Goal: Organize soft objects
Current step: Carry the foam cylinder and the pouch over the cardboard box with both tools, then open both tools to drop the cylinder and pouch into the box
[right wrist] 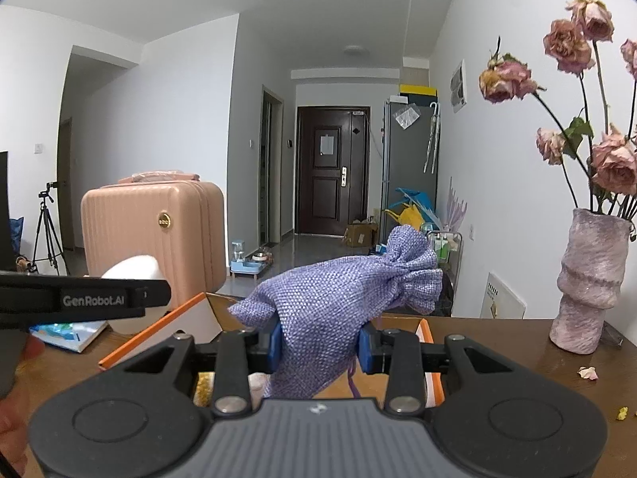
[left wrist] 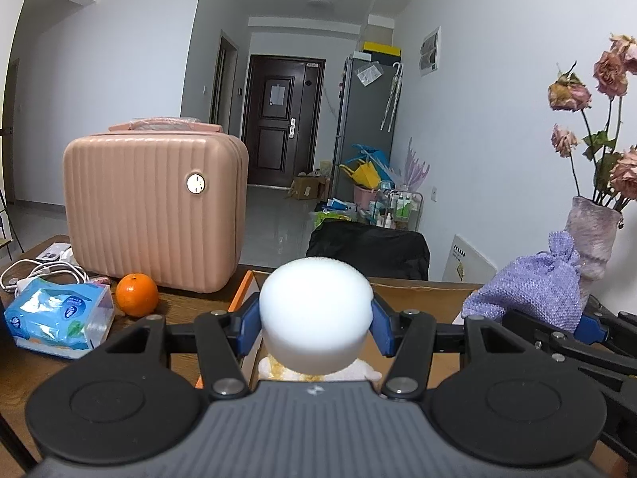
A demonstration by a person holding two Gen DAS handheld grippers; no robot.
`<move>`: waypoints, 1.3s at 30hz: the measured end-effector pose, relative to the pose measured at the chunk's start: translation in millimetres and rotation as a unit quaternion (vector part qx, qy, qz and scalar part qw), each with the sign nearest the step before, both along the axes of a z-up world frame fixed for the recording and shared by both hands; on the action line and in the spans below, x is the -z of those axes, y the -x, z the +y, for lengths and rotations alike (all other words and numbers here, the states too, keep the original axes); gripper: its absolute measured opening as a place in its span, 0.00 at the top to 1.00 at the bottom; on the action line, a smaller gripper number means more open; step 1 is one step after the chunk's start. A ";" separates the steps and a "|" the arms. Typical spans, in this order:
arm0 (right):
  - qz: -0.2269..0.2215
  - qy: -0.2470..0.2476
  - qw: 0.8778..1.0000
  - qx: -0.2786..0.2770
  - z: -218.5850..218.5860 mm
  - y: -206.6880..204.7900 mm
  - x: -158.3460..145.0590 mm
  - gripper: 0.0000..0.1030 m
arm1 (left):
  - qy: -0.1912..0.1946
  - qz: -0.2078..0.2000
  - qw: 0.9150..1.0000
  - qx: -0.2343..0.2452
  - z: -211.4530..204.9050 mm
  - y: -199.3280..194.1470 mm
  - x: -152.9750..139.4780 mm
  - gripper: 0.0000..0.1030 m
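Two soft objects are in hand at once, and we read this as the middle of the task rather than its start or end. Our left gripper [left wrist: 315,328] is closed on a white foam sponge [left wrist: 315,314], its blue pads pressing the sponge's sides, and it holds the sponge above the near part of an open cardboard box with an orange rim [left wrist: 243,290]. Our right gripper [right wrist: 321,342] pinches a purple woven pouch [right wrist: 338,310] at its lower body, the drawstring neck standing up and away from us; the pouch also hangs over the box, whose orange edge [right wrist: 155,328] shows below and to the left. The two grippers are side by side, the pouch to the right of the sponge. Inside the box we can make out a pale plush item [left wrist: 278,370] beneath the sponge and something gold [right wrist: 204,390] at the near left, so we judge that some sorting is already done. Left to do, as we see it: lower and release both items into the box. Elsewhere on the brown table [right wrist: 497,342] sit a pink suitcase [left wrist: 153,207], an orange [left wrist: 137,294] and a tissue pack [left wrist: 59,312] to the left, and a vase of dried roses [right wrist: 589,279] to the right; whether the tissue pack counts as a soft object still to be stored we cannot tell.
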State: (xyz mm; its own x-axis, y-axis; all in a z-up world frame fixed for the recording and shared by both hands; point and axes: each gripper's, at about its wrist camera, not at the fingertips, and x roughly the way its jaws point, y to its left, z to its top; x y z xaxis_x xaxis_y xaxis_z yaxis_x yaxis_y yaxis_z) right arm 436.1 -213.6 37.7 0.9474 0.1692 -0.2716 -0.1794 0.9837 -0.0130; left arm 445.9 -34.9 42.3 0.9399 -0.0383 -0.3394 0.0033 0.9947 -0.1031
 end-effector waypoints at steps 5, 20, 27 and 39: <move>0.011 0.000 1.000 0.003 -2.1 -19.5 2.9 0.66 | -0.002 0.014 1.000 -0.002 0.2 -18.7 5.1 0.45; 0.062 0.023 0.998 -0.008 3.0 -66.3 23.3 0.66 | -0.015 0.042 0.999 -0.006 -2.9 -60.6 20.1 0.45; 0.083 0.028 0.996 -0.003 3.9 -77.8 33.9 0.66 | -0.014 0.066 0.998 -0.014 3.7 -75.8 32.7 0.45; 0.094 0.032 0.995 0.009 4.3 -80.4 40.9 0.56 | -0.022 0.076 0.997 -0.013 4.4 -79.9 40.7 0.41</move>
State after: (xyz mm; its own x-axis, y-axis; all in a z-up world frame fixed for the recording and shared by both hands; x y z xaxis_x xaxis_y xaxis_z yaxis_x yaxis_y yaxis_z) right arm 516.5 -209.3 -3.2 0.8817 0.1297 -0.4537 -0.1672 0.9850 -0.0435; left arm 525.9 -30.5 1.6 0.8775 0.0033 -0.4795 -0.0348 0.9978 -0.0568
